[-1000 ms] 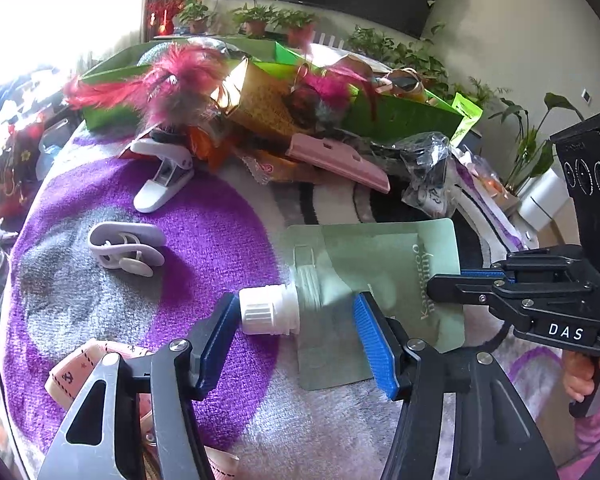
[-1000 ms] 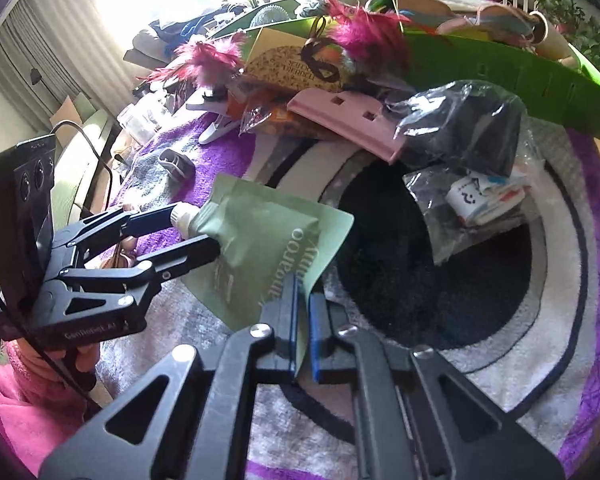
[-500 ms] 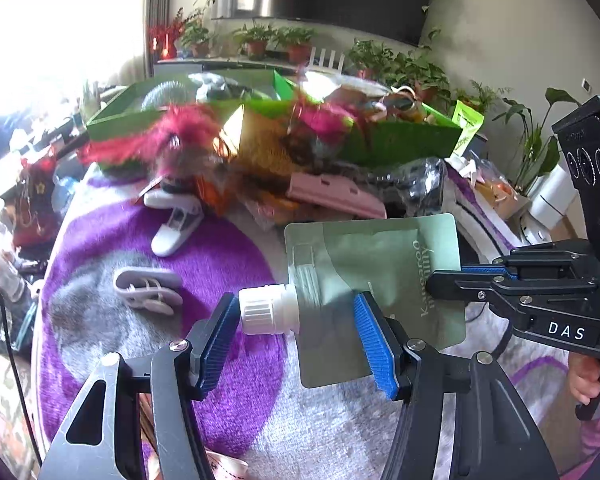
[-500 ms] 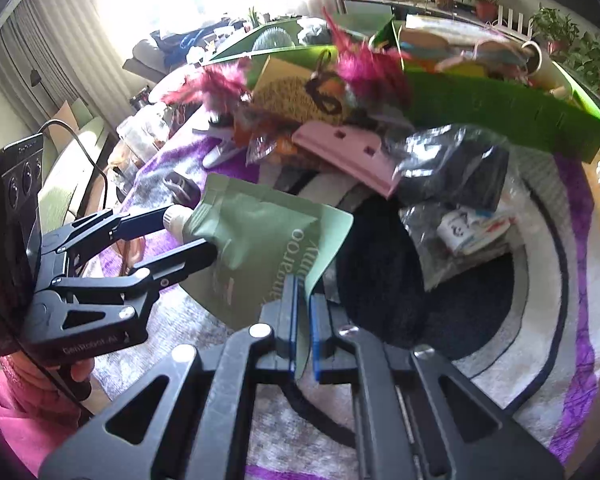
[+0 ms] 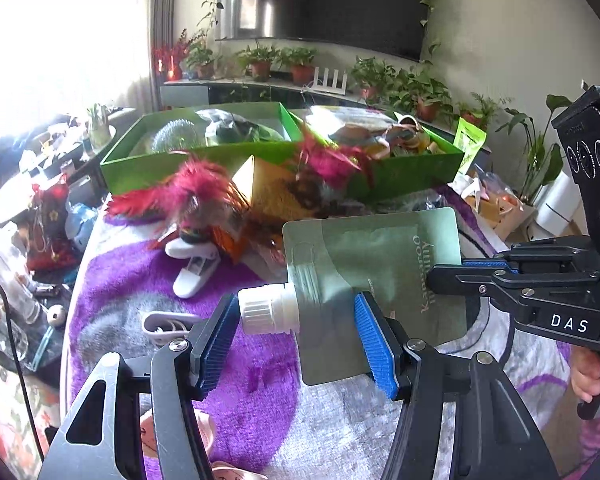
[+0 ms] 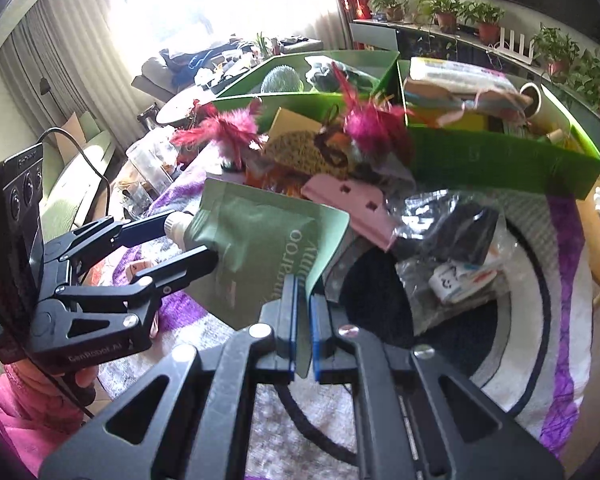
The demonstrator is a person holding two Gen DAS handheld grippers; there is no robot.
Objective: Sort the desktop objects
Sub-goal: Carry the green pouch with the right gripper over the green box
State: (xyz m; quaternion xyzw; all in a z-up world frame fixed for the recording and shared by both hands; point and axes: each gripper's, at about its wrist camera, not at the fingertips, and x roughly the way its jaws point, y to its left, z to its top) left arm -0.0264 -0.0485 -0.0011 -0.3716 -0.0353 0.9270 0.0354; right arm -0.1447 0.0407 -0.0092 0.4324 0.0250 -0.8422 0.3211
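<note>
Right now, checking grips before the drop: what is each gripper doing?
Left gripper: shut on the green spouted pouch, across its white cap and neck.
Right gripper: shut on the pouch's edge.

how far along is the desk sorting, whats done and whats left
Done: the two green boxes already hold several items. In hand: the green spout pouch is off the rug, the right gripper shut on its edge and the left gripper around its white cap end. Left: the feather toys, white clips, pink piece and plastic bags lie unsorted on the rug.
</note>
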